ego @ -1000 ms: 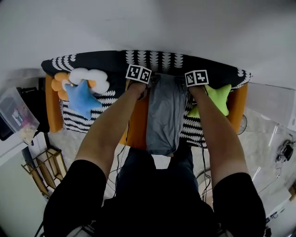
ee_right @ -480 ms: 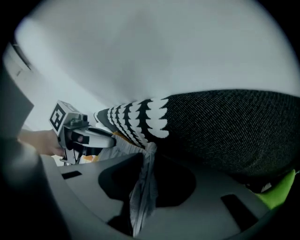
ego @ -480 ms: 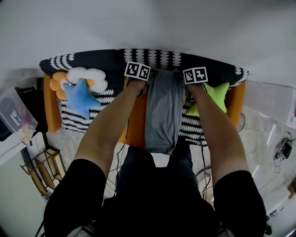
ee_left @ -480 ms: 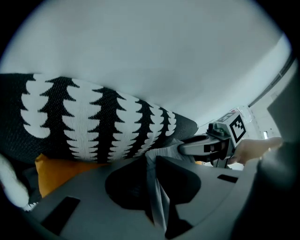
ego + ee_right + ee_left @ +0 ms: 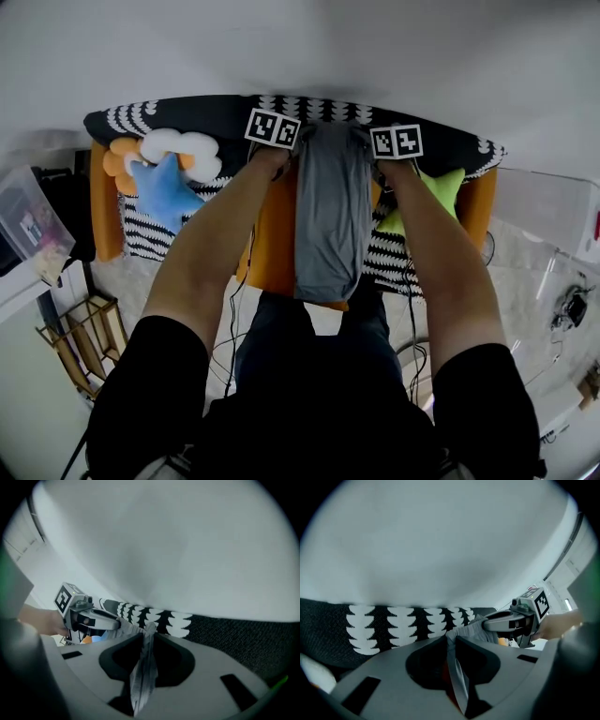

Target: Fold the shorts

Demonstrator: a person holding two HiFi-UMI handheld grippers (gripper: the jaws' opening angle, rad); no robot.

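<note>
The gray shorts point(image 5: 330, 225) lie the long way on the orange seat point(image 5: 272, 248). Their near end is by the person's knees. Their far end is at the two grippers. The left gripper point(image 5: 451, 644) and the right gripper point(image 5: 146, 641) have just been closing, and each one now pinches a far corner of the cloth.

To do this well, I think both should pinch tight, stay level, and bring the far edge to the near edge so the sides match.

I count one pair of shorts, one green star point(image 5: 433, 202), one blue star point(image 5: 164, 190), one orange toy point(image 5: 116, 163), one white cloud point(image 5: 183, 150) and two grippers.
</note>
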